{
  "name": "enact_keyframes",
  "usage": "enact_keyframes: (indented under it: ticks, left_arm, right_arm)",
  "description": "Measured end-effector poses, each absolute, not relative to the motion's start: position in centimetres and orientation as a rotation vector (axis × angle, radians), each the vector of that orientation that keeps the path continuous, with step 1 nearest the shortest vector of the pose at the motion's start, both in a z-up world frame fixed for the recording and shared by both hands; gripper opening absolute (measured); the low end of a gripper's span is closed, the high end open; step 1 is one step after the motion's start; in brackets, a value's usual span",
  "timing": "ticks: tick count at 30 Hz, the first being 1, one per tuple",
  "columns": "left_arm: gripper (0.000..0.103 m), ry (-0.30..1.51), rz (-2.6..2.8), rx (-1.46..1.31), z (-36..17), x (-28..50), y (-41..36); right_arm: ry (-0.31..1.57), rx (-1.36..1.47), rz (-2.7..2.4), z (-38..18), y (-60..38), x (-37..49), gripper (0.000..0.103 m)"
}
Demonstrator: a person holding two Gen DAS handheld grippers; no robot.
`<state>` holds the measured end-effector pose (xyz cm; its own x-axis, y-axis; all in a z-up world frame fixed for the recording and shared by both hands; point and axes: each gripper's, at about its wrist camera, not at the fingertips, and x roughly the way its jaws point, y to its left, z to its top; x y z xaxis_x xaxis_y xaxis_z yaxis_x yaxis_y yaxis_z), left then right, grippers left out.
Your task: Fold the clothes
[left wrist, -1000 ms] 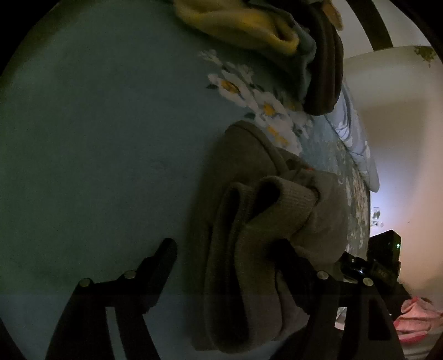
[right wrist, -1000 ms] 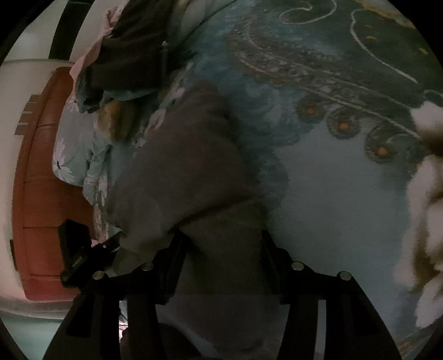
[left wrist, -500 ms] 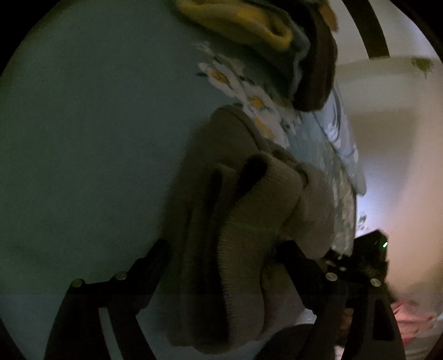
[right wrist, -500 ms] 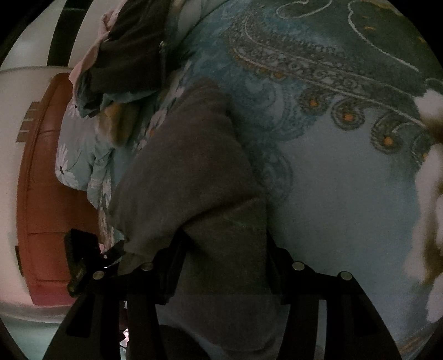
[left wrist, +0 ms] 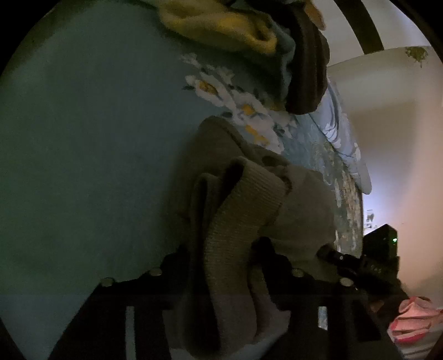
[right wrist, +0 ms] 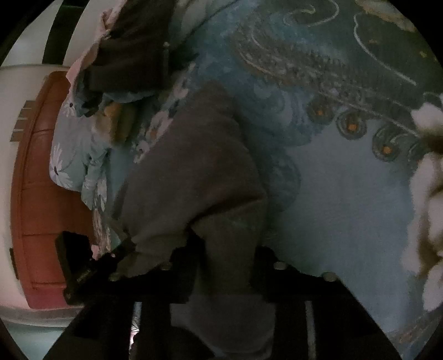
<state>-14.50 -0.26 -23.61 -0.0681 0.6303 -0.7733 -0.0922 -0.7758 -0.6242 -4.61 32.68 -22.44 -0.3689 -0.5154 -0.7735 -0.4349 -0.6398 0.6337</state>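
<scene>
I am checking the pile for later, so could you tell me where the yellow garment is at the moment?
The yellow garment lies at the top of the left wrist view, on the blue floral bedspread, beside a dark ribbed garment and beyond the brown sweater.

light: dim | bed cover (right wrist: 346, 207): teal, patterned | headboard (right wrist: 36, 193): reddish-brown | wall (left wrist: 387, 133): pale

Both views are dim and grainy, colours muddy. The only brightness is the pale wall (left wrist: 387, 133) at the frame edges. Fisheye bending curves the rims into black corners. The near cloth (right wrist: 193, 166) is soft and shadowed.
</scene>
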Motion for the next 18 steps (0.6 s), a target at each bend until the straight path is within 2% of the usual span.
enact_keyframes:
  ticks: [1, 3, 5, 13, 18]
  left_arm:
    - [0.04, -0.563, 1.91, -1.711, -23.2, -14.4, -0.2]
    - [0.034, -0.54, 1.935, -1.707, -22.3, -14.1, 0.2]
    - [0.032, -0.521, 1.956, -1.691, -20.9, -13.7, 0.7]
    - [0.032, -0.419, 1.91, -1.598, -15.6, -10.6, 7.1]
    - [0.032, -0.302, 1.808, -1.56, -13.2, -7.7, 15.2]
  right_arm:
    - [-1.308, 1.725, -2.197, -22.1, 32.7, -4.5, 0.024]
    - [-1.321, 1.699, -2.2, -21.4, 33.0, -4.3, 0.023]
    - [-1.34, 1.662, -2.203, -20.4, 33.4, -4.1, 0.022]
    - [-1.347, 1.555, -2.305, -16.0, 39.3, 0.6, 0.022]
    - [-1.377, 1.509, -2.406, -13.8, 46.6, 6.6, 0.022]
